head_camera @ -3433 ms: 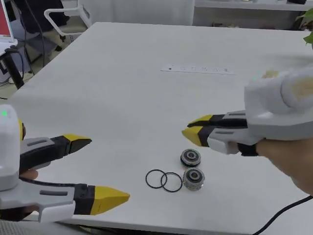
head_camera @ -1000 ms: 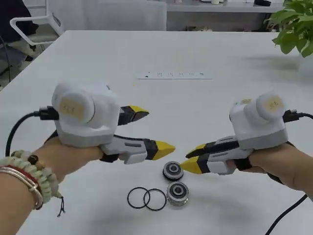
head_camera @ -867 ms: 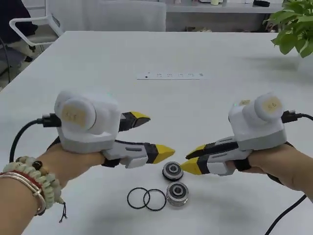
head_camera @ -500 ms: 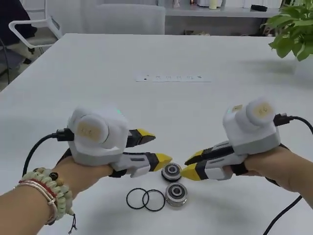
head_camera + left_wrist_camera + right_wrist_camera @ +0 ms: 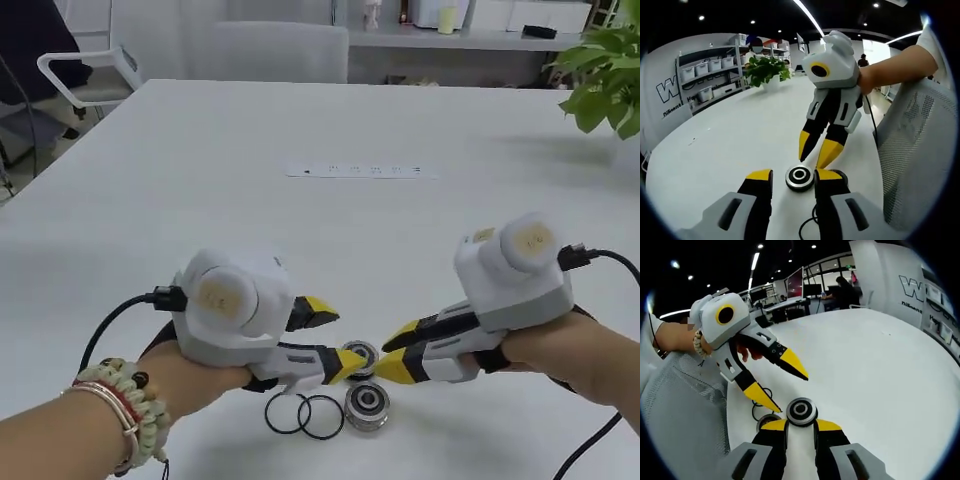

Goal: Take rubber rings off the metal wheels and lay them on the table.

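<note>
Claws both apart: left claw (image 5: 342,336) and right claw (image 5: 388,357) flank one wheel (image 5: 799,177); two rings (image 5: 303,414) lie on counter (image 5: 300,230).

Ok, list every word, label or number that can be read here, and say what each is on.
"W": a big letter with the rest cut off, on the wall, seen in both gripper views.
Small line under the "W": it seems to start "Di", and the rest is too blurred to read.
White strip on the table: the printed marks are too small to read.
</note>
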The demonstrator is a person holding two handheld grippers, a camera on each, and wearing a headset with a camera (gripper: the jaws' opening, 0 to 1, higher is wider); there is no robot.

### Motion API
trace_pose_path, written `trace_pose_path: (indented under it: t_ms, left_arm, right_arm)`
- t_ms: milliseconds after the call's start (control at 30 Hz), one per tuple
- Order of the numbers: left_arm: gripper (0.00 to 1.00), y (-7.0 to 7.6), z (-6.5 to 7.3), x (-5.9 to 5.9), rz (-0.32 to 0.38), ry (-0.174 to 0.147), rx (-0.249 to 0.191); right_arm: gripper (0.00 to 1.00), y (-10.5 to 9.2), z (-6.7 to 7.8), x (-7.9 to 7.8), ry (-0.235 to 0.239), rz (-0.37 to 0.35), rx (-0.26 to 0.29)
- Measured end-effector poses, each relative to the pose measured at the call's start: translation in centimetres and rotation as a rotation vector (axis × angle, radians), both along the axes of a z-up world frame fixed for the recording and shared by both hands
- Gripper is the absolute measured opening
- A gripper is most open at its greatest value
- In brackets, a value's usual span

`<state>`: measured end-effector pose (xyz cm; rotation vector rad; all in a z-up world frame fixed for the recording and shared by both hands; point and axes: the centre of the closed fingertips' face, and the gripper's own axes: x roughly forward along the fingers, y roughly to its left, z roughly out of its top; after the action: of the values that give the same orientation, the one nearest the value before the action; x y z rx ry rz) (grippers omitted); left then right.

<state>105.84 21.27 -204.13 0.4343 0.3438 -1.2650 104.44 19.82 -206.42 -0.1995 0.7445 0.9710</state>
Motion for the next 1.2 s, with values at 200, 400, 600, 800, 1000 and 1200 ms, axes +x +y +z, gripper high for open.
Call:
trace_pose_path:
  t_ms: [200,400,600,800,1000,1200]
  left_arm:
    - [0.24,-0.5,-0.9,-0.5,-0.024,0.000,0.025]
    - [0.19,-0.8,-1.0,-0.1,-0.007,0.000,0.014]
    - [0.18,-0.9,-1.4,0.2,0.033,0.038,-0.001]
    - [0.13,-1.2,-1.7,-0.1,0.031,0.056,-0.006]
    - [0.10,-1.1,-1.8,-0.2,0.044,0.091,-0.036]
    - [0.08,-0.8,-1.8,-0.2,0.045,0.084,-0.050]
  right_arm:
    - [0.17,-0.1,-0.6,-0.1,0.005,0.005,-0.017]
    - [0.18,0.0,-0.8,-0.1,0.004,0.006,-0.026]
    - [0.18,0.0,-0.9,0.0,-0.001,0.000,-0.025]
    - [0.18,0.1,-1.2,0.1,-0.005,0.004,-0.039]
    - [0.18,0.1,-1.3,0.1,-0.009,0.008,-0.048]
    - [0.19,0.4,-1.3,0.1,-0.018,0.018,-0.051]
